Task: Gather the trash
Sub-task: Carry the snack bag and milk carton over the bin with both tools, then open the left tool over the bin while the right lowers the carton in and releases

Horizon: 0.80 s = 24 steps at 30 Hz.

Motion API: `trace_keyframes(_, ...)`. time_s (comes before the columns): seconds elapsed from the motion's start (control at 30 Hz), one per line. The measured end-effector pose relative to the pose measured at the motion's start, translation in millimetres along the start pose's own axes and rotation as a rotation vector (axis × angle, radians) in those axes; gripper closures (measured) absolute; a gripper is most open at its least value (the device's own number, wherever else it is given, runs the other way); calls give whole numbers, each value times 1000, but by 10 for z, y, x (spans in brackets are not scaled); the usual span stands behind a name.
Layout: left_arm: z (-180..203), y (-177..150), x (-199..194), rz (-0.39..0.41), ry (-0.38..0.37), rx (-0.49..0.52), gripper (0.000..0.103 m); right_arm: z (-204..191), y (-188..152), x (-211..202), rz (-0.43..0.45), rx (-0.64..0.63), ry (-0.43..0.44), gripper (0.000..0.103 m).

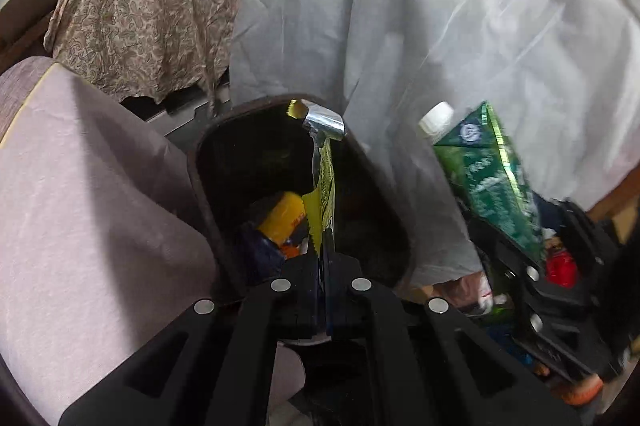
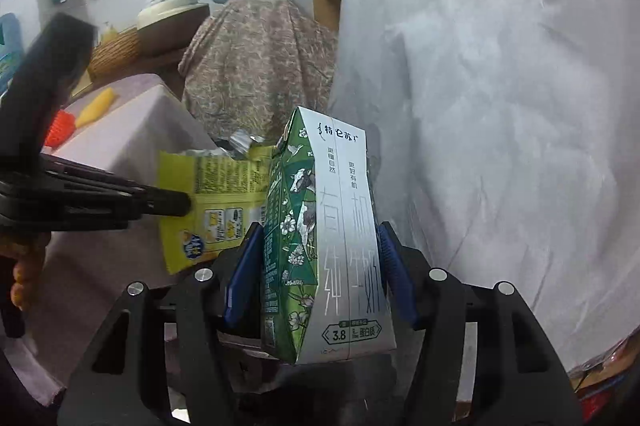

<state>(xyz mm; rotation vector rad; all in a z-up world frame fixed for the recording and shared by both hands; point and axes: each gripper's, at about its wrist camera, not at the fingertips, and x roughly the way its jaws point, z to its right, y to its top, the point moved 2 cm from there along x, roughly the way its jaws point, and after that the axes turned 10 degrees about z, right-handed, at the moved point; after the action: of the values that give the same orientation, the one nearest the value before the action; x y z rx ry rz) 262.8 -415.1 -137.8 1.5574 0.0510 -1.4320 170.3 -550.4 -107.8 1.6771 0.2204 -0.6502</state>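
Black fingers of the left hand-held gripper [image 1: 322, 262] are closed tight on a yellow snack wrapper [image 1: 325, 182], pinched at its lower edge. Wrapper stands upright over the mouth of a dark bin [image 1: 208, 186], its torn silver top level with the bin's far rim. Inside the bin: a yellow can [image 1: 282, 220] among darker scraps, not identifiable.

Right hand-held gripper [image 2: 320, 266] grips a green-and-white milk carton [image 2: 320, 234] between its blue pads [image 2: 240, 274], one pad flat against each side; carton upright, white cap on top seen from the left wrist view.

Right wrist view shows the wrapper just left of the carton, with the left gripper's fingers on it. White cloth [image 2: 500, 106] hangs far right; paisley cloth [image 2: 256, 66] far centre; pinkish covered surface [image 1: 80, 186] left of the bin.
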Motion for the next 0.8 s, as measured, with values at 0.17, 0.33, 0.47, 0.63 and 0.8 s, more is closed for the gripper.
trace_keyframes(0.17,82,-64,440,-92,32,-13,100,201,-166,79,-28,43,-17,45)
trace_keyframes(0.33,111,-114,676,-145,49,-12,98,289,-290,237,-65,50,-26,45)
trace_keyframes(0.47,134,-105,695,-137,55,-10,51,332,-382,324,-92,69,-26,45)
trace_keyframes(0.63,109,-27,528,-82,39,-78,45,304,-434,428,-117,63,-24,45)
trace_keyframes(0.8,89,87,86,46,26,-67,42,126,-496,606,-160,24,11,45)
